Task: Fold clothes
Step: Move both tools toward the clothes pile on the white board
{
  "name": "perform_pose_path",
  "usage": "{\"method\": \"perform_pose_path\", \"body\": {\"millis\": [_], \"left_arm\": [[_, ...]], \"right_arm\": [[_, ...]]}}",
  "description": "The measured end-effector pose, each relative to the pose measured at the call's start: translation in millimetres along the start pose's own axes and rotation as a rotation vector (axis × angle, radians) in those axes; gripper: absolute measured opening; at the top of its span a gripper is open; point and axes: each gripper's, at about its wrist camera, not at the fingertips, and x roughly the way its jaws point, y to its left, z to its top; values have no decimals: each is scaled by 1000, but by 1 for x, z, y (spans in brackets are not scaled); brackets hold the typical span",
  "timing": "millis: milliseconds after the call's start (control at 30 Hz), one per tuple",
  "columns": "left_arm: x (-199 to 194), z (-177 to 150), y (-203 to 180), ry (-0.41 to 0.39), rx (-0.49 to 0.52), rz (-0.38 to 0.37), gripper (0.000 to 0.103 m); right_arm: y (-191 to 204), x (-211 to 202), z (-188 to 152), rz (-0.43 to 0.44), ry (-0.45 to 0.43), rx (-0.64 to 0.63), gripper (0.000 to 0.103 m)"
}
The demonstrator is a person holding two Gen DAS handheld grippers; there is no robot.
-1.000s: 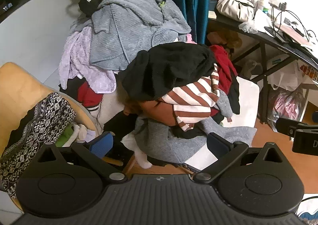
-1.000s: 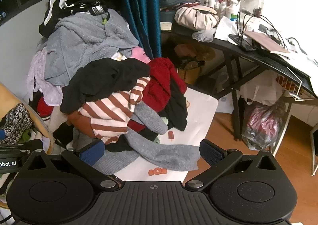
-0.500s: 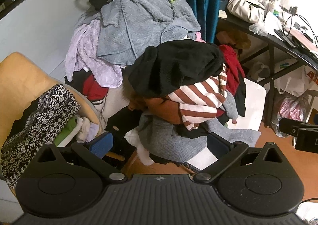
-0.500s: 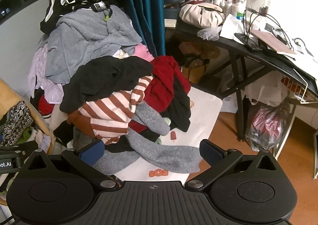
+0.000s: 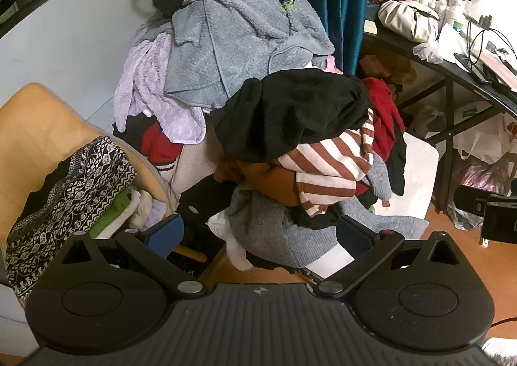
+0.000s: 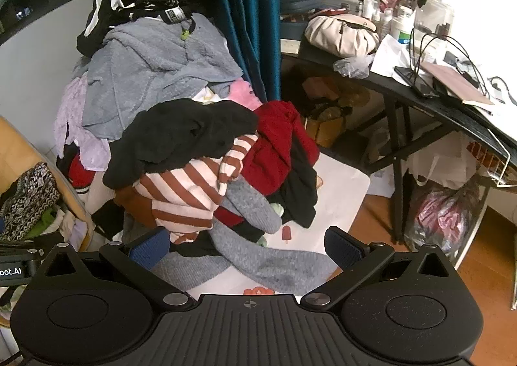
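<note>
Two views. Left wrist: left gripper [image 5: 260, 233] released, empty; clothes heap [image 5: 258, 101] at 12 o'clock, black garment [image 5: 290, 110] topmost. Right wrist: right gripper [image 6: 247, 248] released; grey sweater [image 6: 274, 262] at 12 o'clock. Risk: tangled layers dragging neighbours, toppling heap.

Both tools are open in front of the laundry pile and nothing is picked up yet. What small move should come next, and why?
Probably ease the right tool forward to the black garment: it lies on top of the pile, over the striped top, so it should lift free. Both tools are open, empty and short of the clothes.
</note>
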Motion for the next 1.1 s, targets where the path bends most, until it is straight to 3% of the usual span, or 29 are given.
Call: {"method": "perform_pose_path", "body": {"millis": [367,900,1100], "left_arm": [[0,-3,2,12,0,-2,102],[14,1,33,17,-13,-63,102],[12,6,48,-21,7,-89,102]], "right_arm": [[3,1,-2,0,3,3,102],[33,-1,-2,-62,-1,0,102],[48,-1,-7,-88,4,17,102]]}}
